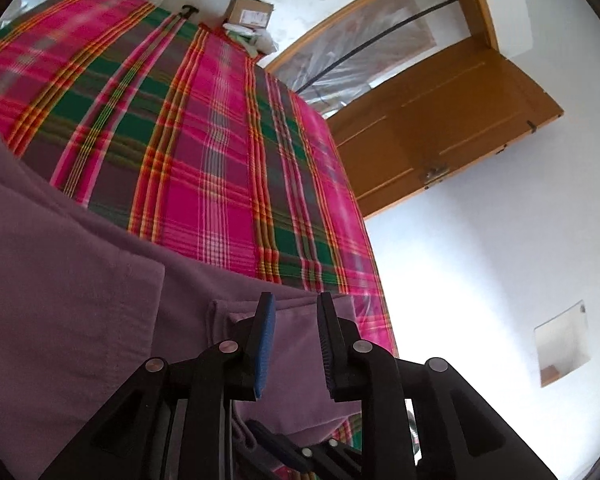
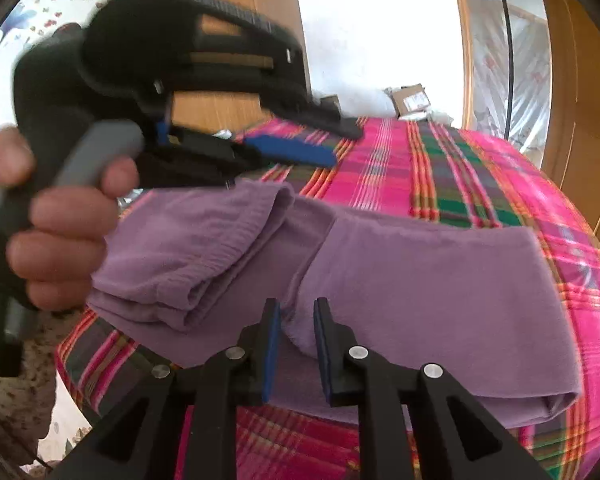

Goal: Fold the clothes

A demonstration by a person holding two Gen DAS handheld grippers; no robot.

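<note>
Purple garment (image 2: 420, 280), folded, flat on plaid bed (image 2: 480, 168). Right gripper (image 2: 297, 320) spread above its near edge, holding nothing. Left gripper (image 1: 296, 312) spread over a corner, empty. Boxes (image 1: 250, 12) beyond; contents unclear.

Purple garment (image 2: 420, 280) — folded, lying flat on plaid bed, one end bunched.

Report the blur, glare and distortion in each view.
Left wrist view: sharp on the purple garment, wall at right blown out white, fisheye bends the door. Right wrist view: left gripper and hand motion-blurred, garment crisp, bedspread bulging.
</note>
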